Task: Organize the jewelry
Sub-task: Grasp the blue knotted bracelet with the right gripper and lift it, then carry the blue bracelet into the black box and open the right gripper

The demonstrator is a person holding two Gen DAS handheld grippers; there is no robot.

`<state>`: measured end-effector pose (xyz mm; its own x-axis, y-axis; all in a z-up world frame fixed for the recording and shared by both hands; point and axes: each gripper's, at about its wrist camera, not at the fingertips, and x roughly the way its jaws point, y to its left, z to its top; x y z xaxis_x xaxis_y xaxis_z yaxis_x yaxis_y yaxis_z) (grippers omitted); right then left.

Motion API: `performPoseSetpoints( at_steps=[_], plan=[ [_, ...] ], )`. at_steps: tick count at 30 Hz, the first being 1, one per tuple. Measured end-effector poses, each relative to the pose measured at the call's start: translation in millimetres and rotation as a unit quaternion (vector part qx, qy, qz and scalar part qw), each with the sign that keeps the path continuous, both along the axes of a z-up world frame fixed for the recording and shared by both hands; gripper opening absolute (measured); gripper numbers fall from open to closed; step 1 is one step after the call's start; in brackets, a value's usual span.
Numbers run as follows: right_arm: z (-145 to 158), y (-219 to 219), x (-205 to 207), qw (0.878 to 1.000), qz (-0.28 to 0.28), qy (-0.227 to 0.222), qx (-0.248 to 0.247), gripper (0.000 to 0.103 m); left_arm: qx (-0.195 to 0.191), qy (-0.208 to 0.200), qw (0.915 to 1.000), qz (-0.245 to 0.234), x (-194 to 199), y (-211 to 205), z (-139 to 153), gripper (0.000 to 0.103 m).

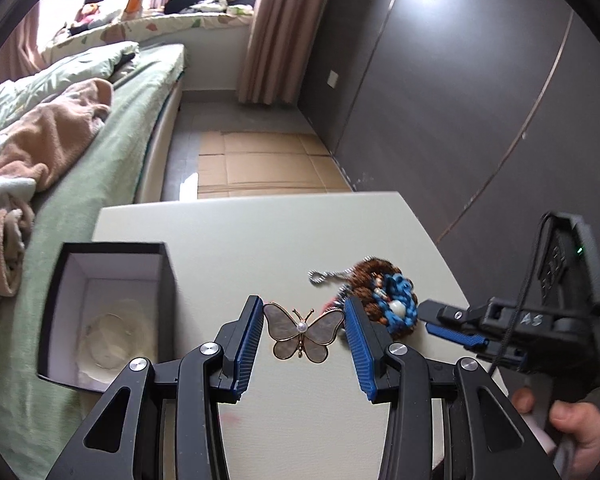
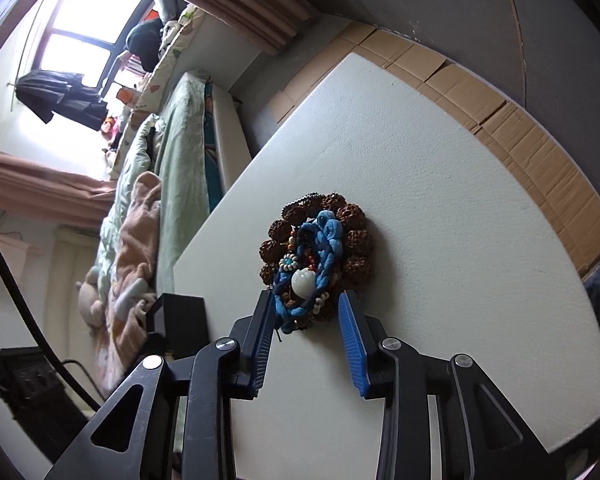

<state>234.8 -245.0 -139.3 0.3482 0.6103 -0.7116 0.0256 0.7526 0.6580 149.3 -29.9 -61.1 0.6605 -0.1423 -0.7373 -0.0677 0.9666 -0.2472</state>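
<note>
Butterfly brooch [image 1: 303, 334] lies right of the black box [image 1: 112, 312], between the wide-open left gripper [image 1: 303, 344] pads: light, thin, fragile; grip wing edges. Right gripper [image 2: 308, 340], open, straddles the bead pile [image 2: 314, 262].

One butterfly brooch [image 1: 303, 334] lies on the one white table [image 1: 236, 240]. One open black box [image 1: 104, 312] stands at its left. One bundle of beaded bracelets [image 1: 384, 296] sits right, with one silver chain [image 1: 328, 276] beside it.
</note>
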Motion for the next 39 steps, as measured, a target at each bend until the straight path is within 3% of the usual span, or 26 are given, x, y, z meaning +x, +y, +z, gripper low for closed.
performPoseSetpoints(
  at_steps=[7, 8, 9, 10, 13, 22, 30, 31, 33, 35, 39],
  plan=[
    [-3.4, 13.9, 6.5, 0.999, 0.001, -0.003, -0.046, 0.034, -0.006, -0.012, 0.9996, 0.025, -8.5, 35.2, 11.8, 0.043],
    [-3.0, 14.1, 7.1, 0.999, 0.000, -0.004, -0.054, 0.027, -0.006, -0.014, 0.9994, 0.030, -10.0, 40.6, 13.2, 0.043],
    [-2.4, 15.0, 7.4, 0.998, -0.003, -0.006, -0.066, 0.015, -0.006, -0.016, 0.9993, 0.035, -11.5, 45.8, 14.3, 0.043],
    [-2.7, 14.8, 8.3, 0.998, -0.002, -0.006, -0.069, 0.011, -0.005, -0.018, 0.9990, 0.040, -13.0, 51.6, 15.7, 0.043],
    [-0.7, 12.5, 7.5, 0.998, -0.004, -0.014, -0.067, 0.010, -0.007, -0.021, 0.9982, 0.055, -17.4, 66.8, 18.6, 0.043],
    [39.6, 12.4, -5.3, 0.995, 0.003, -0.096, -0.015, 0.010, -0.020, -0.022, 0.9954, 0.091, -23.6, 107.0, 22.6, 0.043],
    [62.1, 42.5, -15.1, 0.989, 0.020, -0.143, 0.028, 0.010, -0.037, -0.017, 0.9925, 0.115, -20.5, 126.1, 18.5, 0.044],
    [63.3, 46.9, -16.1, 0.988, 0.023, -0.147, 0.032, 0.010, -0.044, -0.014, 0.9920, 0.117, -19.4, 129.1, 17.2, 0.045],
    [66.4, 58.2, -18.0, 0.987, 0.033, -0.153, 0.041, 0.010, -0.066, -0.006, 0.9909, 0.117, -17.4, 135.5, 13.8, 0.063],
    [69.8, 70.9, -19.7, 0.985, 0.048, -0.160, 0.052, 0.010, -0.088, -0.007, 0.9883, 0.125, -18.3, 144.2, 11.7, 0.071],
    [72.9, 94.4, -24.4, 0.980, 0.077, -0.169, 0.067, 0.010, -0.088, -0.015, 0.9860, 0.141, -23.5, 156.0, 18.2, 0.073]
  ],
)
